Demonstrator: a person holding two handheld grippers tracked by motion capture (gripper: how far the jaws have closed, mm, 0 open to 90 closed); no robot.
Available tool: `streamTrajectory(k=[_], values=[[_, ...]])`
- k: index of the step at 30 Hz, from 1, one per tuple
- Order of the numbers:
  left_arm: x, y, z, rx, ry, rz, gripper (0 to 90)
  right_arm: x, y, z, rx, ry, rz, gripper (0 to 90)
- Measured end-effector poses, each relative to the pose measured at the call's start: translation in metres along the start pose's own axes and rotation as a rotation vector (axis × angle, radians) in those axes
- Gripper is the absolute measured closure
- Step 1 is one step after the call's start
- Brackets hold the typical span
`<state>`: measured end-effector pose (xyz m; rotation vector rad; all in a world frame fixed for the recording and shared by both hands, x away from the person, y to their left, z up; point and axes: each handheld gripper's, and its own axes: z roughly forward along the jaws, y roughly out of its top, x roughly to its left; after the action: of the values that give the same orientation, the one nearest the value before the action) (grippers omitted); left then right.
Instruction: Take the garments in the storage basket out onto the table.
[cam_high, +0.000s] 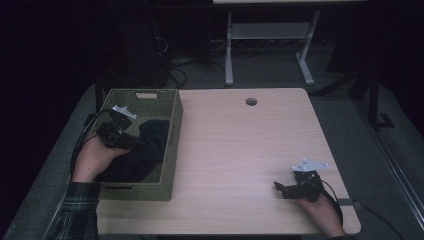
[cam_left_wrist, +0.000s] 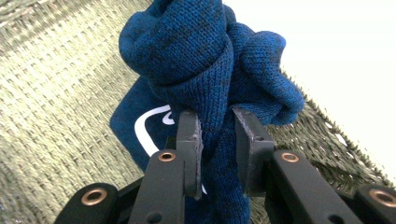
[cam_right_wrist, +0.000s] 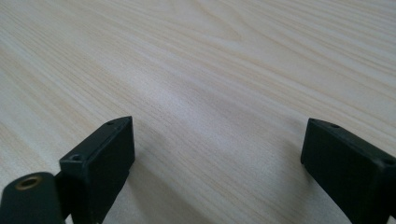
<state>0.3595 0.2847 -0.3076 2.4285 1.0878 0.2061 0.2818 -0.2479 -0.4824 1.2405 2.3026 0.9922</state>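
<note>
From the high view, a green woven basket (cam_high: 170, 145) sits at the left edge of the wooden table (cam_high: 240, 145), and a dark blue knit garment (cam_high: 147, 150) lies heaped inside it. The left gripper (cam_high: 131, 144) reaches into the basket, its fingertips buried in the top of the fabric. Well apart, at the table's right near corner, the right gripper (cam_high: 278, 188) rests over bare wood.

In the left gripper view, the left gripper (cam_left_wrist: 217, 135) has its fingers (cam_left_wrist: 189, 140) clamped on a bunched fold of the garment (cam_left_wrist: 196, 51). The knit is deep blue flecked with black, gathered into a knot-like lump above the fingertips, with a white curved mark (cam_left_wrist: 147, 130) to their left. The woven basket wall (cam_left_wrist: 60, 93) lies behind.

In the right gripper view, the right gripper (cam_right_wrist: 217, 144) has its fingers (cam_right_wrist: 107, 158) standing wide apart, with pale tabletop (cam_right_wrist: 210, 70) between them.
</note>
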Motion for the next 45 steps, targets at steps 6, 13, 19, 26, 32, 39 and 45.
streamTrajectory(k=[6,13,19,26,32,39,45], values=[[0.004,0.006,-0.014,-0.01,0.0,-0.004,73.9,0.0,0.0,0.0,0.0,0.0,0.001,9.5],[0.008,0.014,-0.032,-0.021,-0.002,-0.013,73.8,0.0,0.0,0.0,-0.001,-0.001,0.001,9.5],[0.01,0.021,-0.049,-0.034,0.001,-0.025,73.9,0.0,0.0,0.0,-0.001,-0.001,0.001,9.5],[0.006,0.033,-0.072,-0.082,-0.003,-0.016,74.2,0.0,0.0,0.0,0.0,-0.001,0.001,9.5],[0.0,0.049,-0.085,-0.109,-0.006,0.005,74.3,0.0,0.0,0.0,0.0,-0.001,0.001,9.5],[-0.009,0.07,-0.097,-0.126,0.006,0.04,74.3,0.0,0.0,0.0,0.0,-0.001,0.001,9.5],[-0.019,0.088,-0.104,-0.14,0.009,0.067,74.3,0.0,0.0,0.0,0.0,-0.001,0.0,9.5]])
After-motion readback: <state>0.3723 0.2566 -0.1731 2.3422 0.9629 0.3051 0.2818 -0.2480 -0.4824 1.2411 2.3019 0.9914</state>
